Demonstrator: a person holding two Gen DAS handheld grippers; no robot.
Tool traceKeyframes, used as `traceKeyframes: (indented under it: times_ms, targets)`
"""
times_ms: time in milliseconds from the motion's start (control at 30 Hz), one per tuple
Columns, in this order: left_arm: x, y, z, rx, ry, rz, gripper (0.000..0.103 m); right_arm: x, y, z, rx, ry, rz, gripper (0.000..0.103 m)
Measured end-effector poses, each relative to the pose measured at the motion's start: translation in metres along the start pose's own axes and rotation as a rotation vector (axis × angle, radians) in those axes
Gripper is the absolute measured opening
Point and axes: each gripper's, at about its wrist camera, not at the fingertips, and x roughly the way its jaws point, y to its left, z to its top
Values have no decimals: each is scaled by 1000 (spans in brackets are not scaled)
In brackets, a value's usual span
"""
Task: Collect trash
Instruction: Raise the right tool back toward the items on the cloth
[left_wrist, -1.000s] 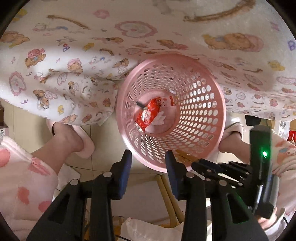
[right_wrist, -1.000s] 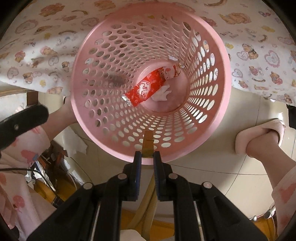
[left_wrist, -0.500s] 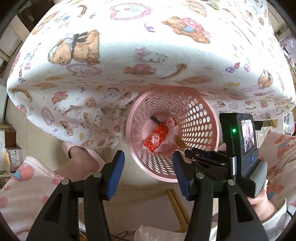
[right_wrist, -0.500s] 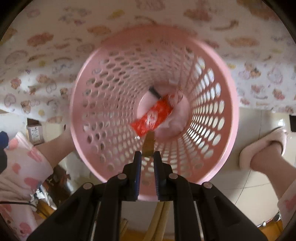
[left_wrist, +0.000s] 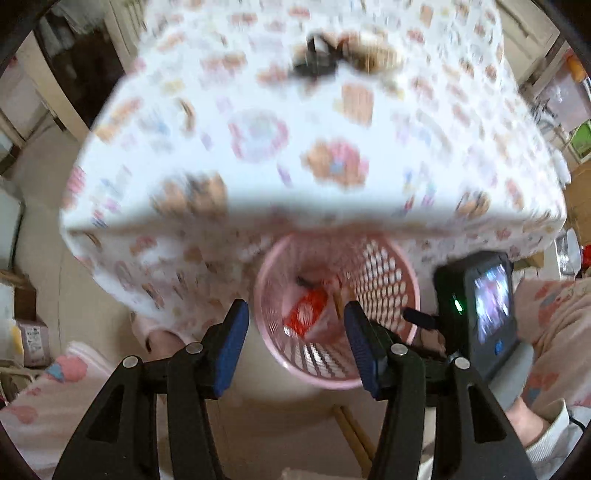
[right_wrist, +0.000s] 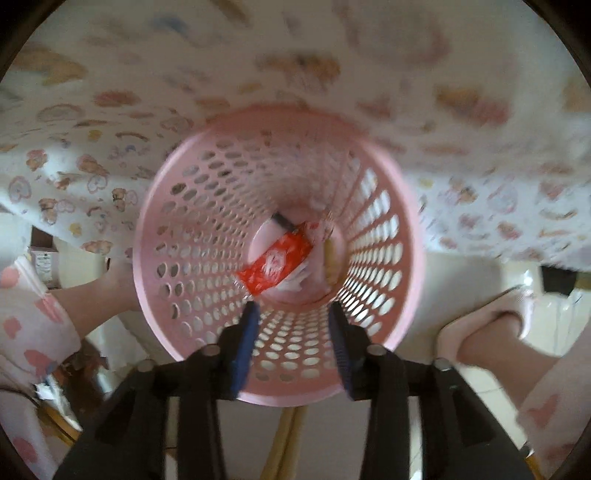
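Observation:
A pink perforated waste basket (right_wrist: 192, 229) stands on the floor under the table edge; it also shows in the left wrist view (left_wrist: 388, 284). Inside lie a red snack wrapper (right_wrist: 275, 260), white crumpled paper, a small dark piece and a tan stick (right_wrist: 330, 264). The red wrapper also shows in the left wrist view (left_wrist: 308, 314). My right gripper (right_wrist: 293, 325) is open and empty above the basket mouth. My left gripper (left_wrist: 295, 326) is open and empty, higher up, above the basket's near rim. The right gripper's body (left_wrist: 476, 314) shows at the right of the left wrist view.
A table with a bear-print cloth (left_wrist: 295, 129) overhangs the basket. A dark object (left_wrist: 317, 59) and blurred bits lie at its far side. The person's legs and pink slippers (right_wrist: 487, 321) flank the basket. A wooden chair frame (right_wrist: 284, 439) is below.
My right gripper has opened and the tan stick it held now lies in the basket. Both grippers have risen away from the basket; the left one now sees the table top.

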Motion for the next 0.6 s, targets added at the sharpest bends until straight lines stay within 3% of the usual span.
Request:
traceKeyframes:
  times_ms: [67, 133, 233, 333, 400, 500, 600]
  targets:
    - [-12, 3, 5, 11, -48, 2, 55, -20, 3, -1, -18, -58, -13, 46]
    - [-27, 14, 11, -24, -101, -12, 55, -39, 4, -3, -26, -110, -26, 56]
    - [-48, 24, 14, -34, -199, 43, 59, -73, 8, -6, -54, -220, -52, 61]
    - [-68, 29, 14, -41, -300, 75, 82, -106, 13, -10, -92, -328, -66, 75]
    - [-78, 31, 15, -49, -359, 72, 90, -123, 14, -12, -98, -387, -70, 82]
    - [-88, 29, 15, -36, -426, 91, 95, -143, 14, -10, -84, -442, -61, 90]
    - [-91, 27, 15, -30, -467, 90, 98, -157, 10, -8, -70, -485, -53, 91]
